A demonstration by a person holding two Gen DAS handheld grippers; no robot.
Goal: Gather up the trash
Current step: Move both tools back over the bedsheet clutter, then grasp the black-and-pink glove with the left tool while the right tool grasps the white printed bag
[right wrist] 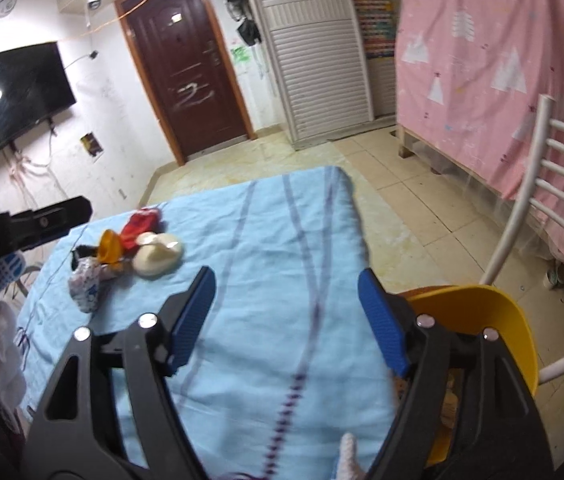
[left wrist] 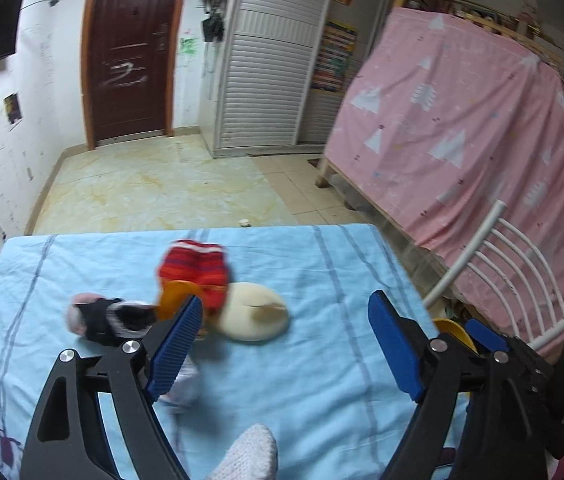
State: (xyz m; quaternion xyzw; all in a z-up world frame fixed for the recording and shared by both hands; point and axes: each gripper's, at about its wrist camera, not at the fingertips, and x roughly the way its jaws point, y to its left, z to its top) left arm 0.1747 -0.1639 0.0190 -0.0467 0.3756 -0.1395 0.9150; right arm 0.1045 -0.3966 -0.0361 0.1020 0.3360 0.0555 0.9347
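Observation:
A small heap of litter lies on the light blue tablecloth [left wrist: 322,400]: a red striped cloth piece [left wrist: 194,270], a cream round lump [left wrist: 254,314], an orange bit [left wrist: 172,300], a black and pink scrap [left wrist: 100,318] and a white printed wrapper [left wrist: 184,386]. My left gripper [left wrist: 286,346] hovers open just short of the heap, its left pad in front of the orange bit and nothing between the pads. In the right wrist view the same heap [right wrist: 142,248] sits far left. My right gripper [right wrist: 288,316] is open over bare cloth [right wrist: 282,240], holding nothing.
A yellow plastic shell [right wrist: 482,320] and a white metal chair back [right wrist: 542,200] stand at the table's right side. A pink curtain [left wrist: 462,120] hangs behind them. Beyond the table's far edge are tiled floor [left wrist: 162,188], a brown door [left wrist: 130,52] and a louvred cabinet [left wrist: 270,60].

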